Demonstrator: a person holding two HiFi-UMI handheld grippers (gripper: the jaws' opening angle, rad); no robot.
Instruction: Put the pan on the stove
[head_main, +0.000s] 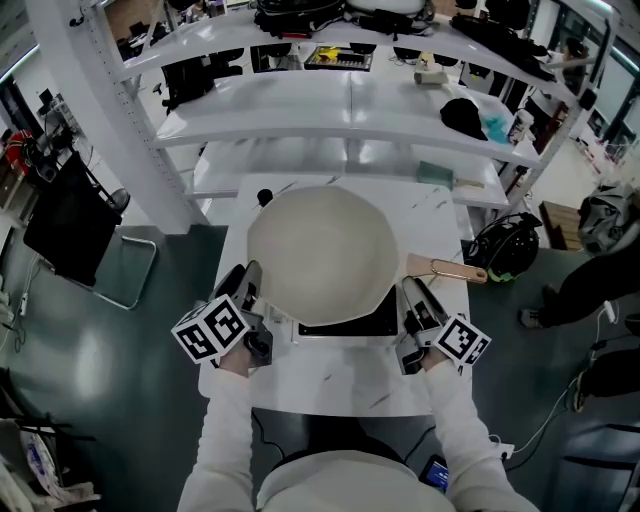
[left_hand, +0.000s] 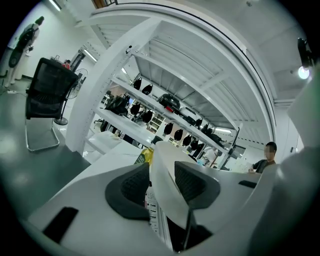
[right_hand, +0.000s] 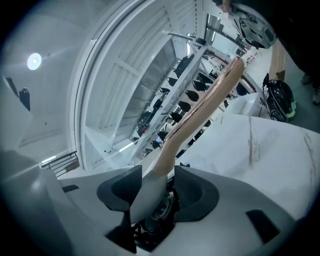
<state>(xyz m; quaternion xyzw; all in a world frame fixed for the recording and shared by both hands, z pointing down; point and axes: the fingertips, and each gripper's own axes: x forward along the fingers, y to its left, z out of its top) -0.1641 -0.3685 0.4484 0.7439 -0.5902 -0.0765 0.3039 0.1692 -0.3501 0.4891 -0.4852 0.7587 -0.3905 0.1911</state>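
Cream enamel fills the middle of the head view: the pan (head_main: 325, 250) sits on the black stove (head_main: 345, 326), whose dark edge shows just under the pan's near side, on the white marbled table (head_main: 330, 385).

At the left of the frame, the left gripper (head_main: 249, 282) reaches to the pan's left edge. Its own view shows the thin rim (left_hand: 167, 190) standing between the two dark pads (left_hand: 131, 187), with the jaws spread as wide as they go. A gap shows on the left pad's side and the pads do not seem to pinch, so the tool straddles the rim rather than holding it. That side of the pan has no handle, which is probably why the rim is taken there: a second support keeps a wide, shallow pan level.

At the right of the frame, the right gripper (head_main: 411, 298) lies at the root of the wooden handle (head_main: 452, 270), which points toward the right edge of the table. In its view the grey metal neck (right_hand: 147, 192) of the handle runs up between the pads, again with the jaws fully spread and space beside it.

With the pan's weight on the stove and both tools slack, the placing looks done. Drawing each tool straight back off would avoid nudging the pan.
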